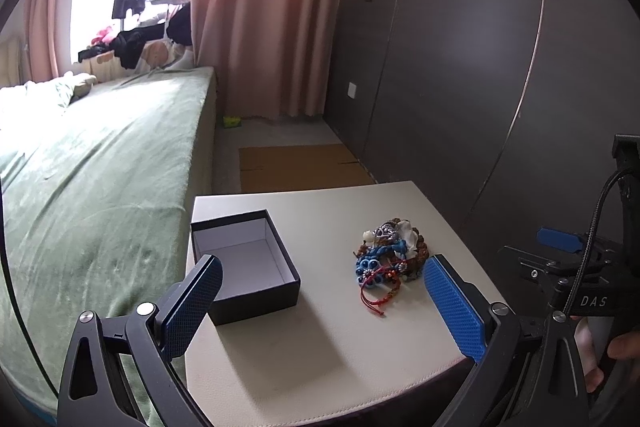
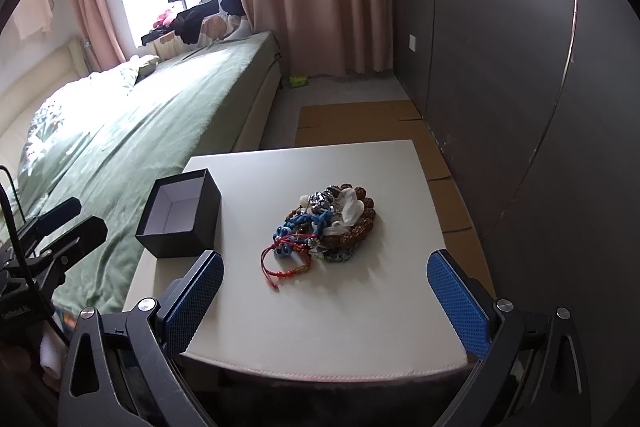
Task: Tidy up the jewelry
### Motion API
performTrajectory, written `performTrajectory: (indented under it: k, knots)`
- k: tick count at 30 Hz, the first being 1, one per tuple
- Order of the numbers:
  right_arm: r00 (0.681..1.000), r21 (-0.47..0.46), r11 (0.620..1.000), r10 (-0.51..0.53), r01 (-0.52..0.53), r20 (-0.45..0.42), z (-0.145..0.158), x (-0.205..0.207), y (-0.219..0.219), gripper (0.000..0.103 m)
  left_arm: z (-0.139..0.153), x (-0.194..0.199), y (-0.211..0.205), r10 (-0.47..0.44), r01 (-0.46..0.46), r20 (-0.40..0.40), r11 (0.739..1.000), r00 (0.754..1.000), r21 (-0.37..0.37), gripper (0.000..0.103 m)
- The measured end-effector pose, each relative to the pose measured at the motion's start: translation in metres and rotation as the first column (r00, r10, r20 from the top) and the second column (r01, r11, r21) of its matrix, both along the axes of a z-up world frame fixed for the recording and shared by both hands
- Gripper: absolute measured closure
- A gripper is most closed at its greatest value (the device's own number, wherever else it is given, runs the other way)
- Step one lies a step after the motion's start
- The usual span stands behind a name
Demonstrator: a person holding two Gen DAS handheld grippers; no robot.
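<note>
Two grippers, left point(image 1: 322, 301) and right point(image 2: 326, 293), gape wide, empty; only left view shows a hand point(image 1: 600, 359), lower right, beside box point(image 1: 244, 267) and jewelry point(image 1: 390, 259).

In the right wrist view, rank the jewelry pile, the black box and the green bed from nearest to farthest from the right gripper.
1. Jewelry pile: straight ahead of the right gripper, mid-table.
2. Black box: farther left, at the table's left edge.
3. Green bed: beyond the table, left.
</note>
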State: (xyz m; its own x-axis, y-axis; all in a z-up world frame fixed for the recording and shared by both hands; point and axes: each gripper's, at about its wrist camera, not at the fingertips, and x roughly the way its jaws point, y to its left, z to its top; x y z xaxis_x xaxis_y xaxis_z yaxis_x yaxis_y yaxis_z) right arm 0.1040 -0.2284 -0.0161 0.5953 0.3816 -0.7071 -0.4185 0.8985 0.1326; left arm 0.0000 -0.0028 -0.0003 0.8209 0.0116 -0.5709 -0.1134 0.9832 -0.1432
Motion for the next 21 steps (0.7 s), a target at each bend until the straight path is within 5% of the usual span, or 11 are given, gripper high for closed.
performTrajectory:
  k: [21]
  knots:
    - [1.0,-0.01,1.0,-0.004,0.004,0.001,-0.0009,-0.0014,-0.0001,0.0,0.002,-0.0001,-0.0053,-0.017,0.017,-0.003,1.0,1.0,0.006,0.002]
